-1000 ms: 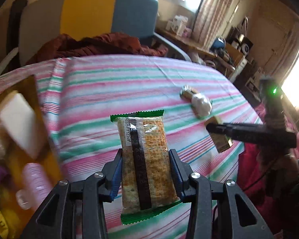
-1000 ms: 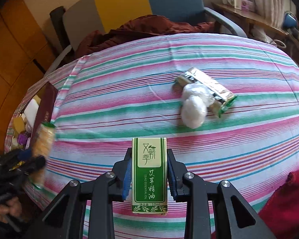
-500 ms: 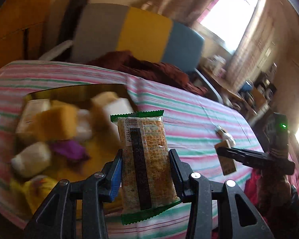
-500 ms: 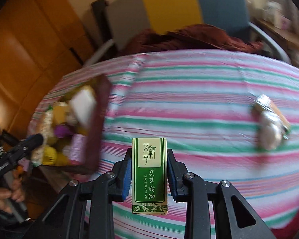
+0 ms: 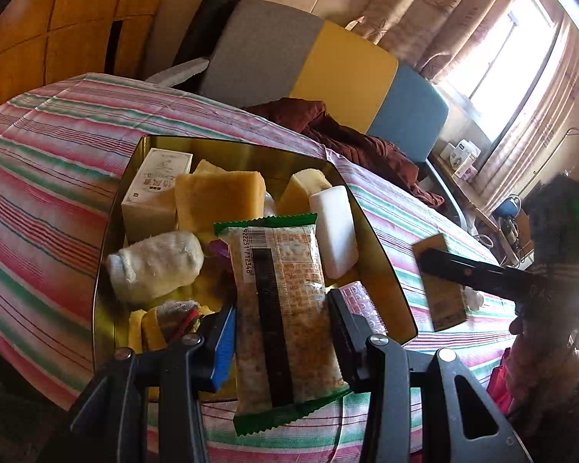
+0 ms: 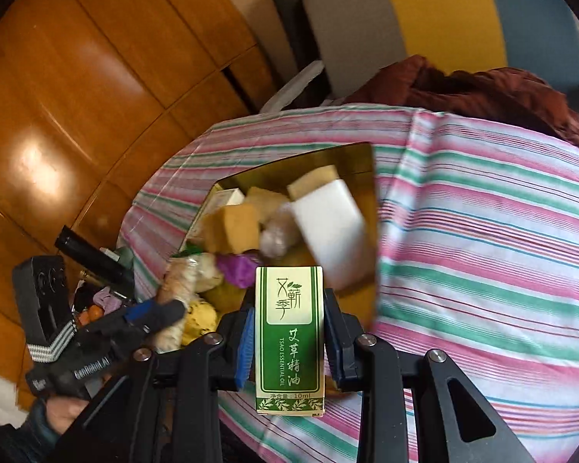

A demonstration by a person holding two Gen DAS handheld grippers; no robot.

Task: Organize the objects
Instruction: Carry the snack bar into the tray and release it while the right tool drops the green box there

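A cracker packet [image 5: 281, 308] is clamped between the narrowed jaws of the left gripper [image 5: 281, 337] and held above the gold tin [image 5: 390, 281] on the striped cloth [image 5: 50, 177]. A green oil box [image 6: 289, 343] is pinched upright in the right gripper [image 6: 289, 343], whose jaws are nearly closed, just before the tin's near edge.

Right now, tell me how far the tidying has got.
Done: the gold tin already holds sponges, a white bar, a small box and more. In hand: the left gripper is shut on a cracker packet over the tin; the right gripper is shut on a green oil box near its edge. Left: drop both in.
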